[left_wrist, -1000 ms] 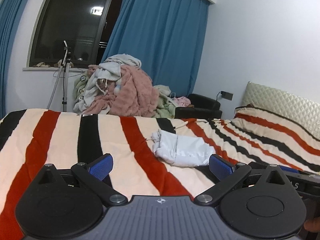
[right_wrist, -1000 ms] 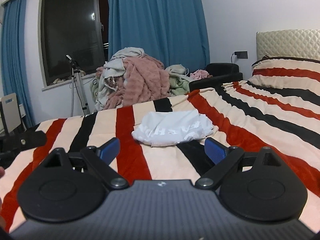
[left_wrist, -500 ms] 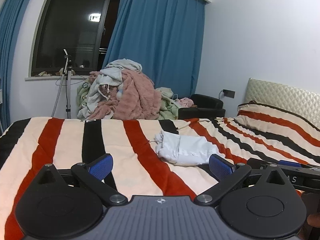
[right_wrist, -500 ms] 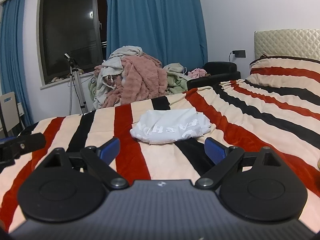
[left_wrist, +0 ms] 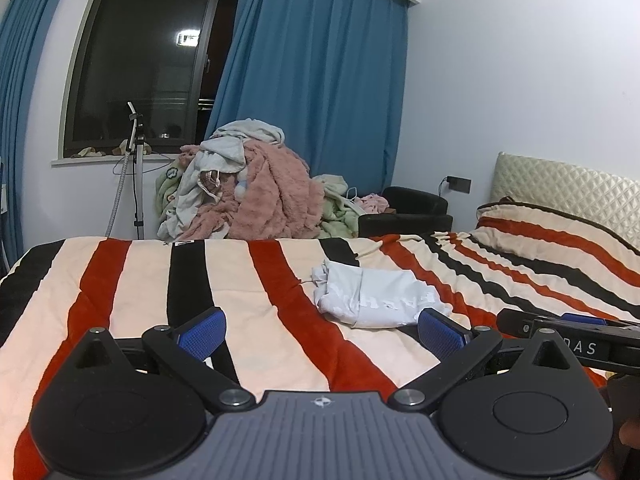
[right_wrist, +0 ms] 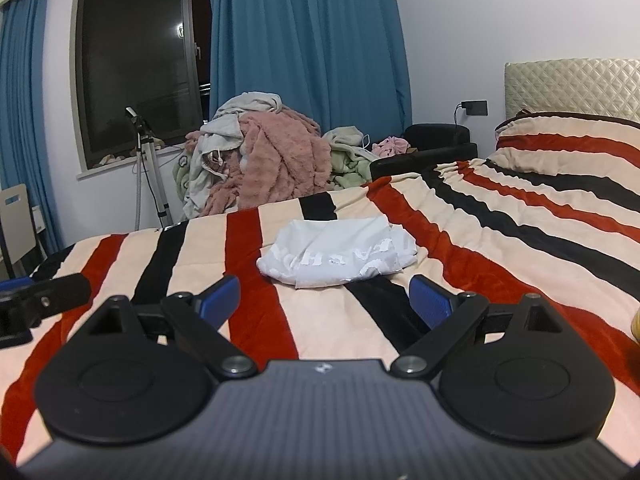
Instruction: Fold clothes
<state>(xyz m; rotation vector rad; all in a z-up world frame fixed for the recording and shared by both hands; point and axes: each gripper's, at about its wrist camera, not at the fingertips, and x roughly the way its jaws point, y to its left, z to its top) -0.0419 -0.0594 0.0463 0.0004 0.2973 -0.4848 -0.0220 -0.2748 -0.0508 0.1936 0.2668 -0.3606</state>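
A white garment with white lettering (left_wrist: 376,296) lies folded into a small bundle on the striped bed cover (left_wrist: 132,276); it also shows in the right wrist view (right_wrist: 340,254). My left gripper (left_wrist: 320,334) is open and empty, low over the bed, short of the garment and to its left. My right gripper (right_wrist: 324,298) is open and empty, just in front of the garment. The right gripper's body shows at the right edge of the left wrist view (left_wrist: 576,338); the left one shows at the left edge of the right wrist view (right_wrist: 36,304).
A tall pile of pink, white and green clothes (left_wrist: 248,196) stands beyond the bed's far edge under blue curtains. A tripod (left_wrist: 136,176) stands by the window. A black armchair (left_wrist: 408,212) and a quilted headboard (left_wrist: 568,196) are at the right.
Both grippers have tilted slightly, so the bed and garment sit lower in the left view; the garment has not moved. Both stay open.
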